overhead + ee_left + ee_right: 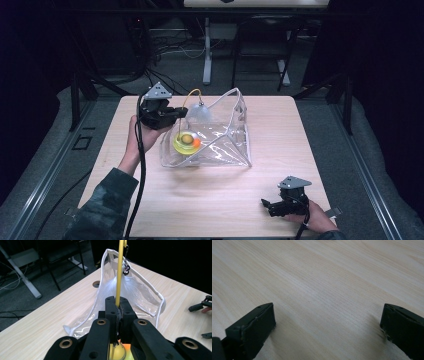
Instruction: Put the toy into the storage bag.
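Note:
A clear plastic bag [225,137] with white edging lies open on the wooden table [280,125]. Inside it at the left sits a yellow round object [186,141] with an orange part. A thin yellow cord [120,272] loops up above the bag, and a small metal clip [125,270] hangs on it over a bunched translucent piece. My left gripper [118,302] is shut on that cord at the bag's left rim [179,112]. My right gripper [267,205] rests open on the table near the front right, with bare wood between its jaws [327,317].
A round hole [96,284] is cut in the tabletop beyond the bag. A desk leg [207,55], chair legs and cables stand on the floor behind the table. Bare wood stretches across the table's front and right side.

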`<state>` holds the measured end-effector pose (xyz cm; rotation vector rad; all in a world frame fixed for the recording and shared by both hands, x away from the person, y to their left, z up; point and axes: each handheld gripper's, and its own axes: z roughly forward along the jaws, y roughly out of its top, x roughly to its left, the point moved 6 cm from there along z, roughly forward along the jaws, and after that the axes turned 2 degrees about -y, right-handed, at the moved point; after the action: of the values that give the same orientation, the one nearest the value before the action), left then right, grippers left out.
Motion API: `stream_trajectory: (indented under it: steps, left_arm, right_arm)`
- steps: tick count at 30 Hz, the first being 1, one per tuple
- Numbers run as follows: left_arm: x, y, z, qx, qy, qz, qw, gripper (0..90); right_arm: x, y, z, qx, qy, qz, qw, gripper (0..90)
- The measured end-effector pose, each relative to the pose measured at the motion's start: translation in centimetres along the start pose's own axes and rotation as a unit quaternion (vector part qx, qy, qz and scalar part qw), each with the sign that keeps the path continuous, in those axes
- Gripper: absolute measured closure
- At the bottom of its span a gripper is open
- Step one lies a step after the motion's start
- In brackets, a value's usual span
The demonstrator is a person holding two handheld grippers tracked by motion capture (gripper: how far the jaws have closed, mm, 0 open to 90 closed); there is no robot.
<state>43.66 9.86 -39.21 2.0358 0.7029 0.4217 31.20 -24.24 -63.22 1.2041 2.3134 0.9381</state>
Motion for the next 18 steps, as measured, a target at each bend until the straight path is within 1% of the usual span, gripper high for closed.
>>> stream_trajectory:
  steps: [15,18]
  left_arm:
    - [0.0,-0.3,2.2,0.013,-0.015,-0.01,0.9998,87.9]
    - [0.0,-0.5,2.7,0.017,-0.017,-0.009,0.9997,87.9]
  right_arm:
    - [0.0,0.0,0.0,0.001,-0.002,-0.002,1.0,0.0]
    - [0.0,0.0,0.0,-0.001,-0.002,-0.003,1.0,0.0]
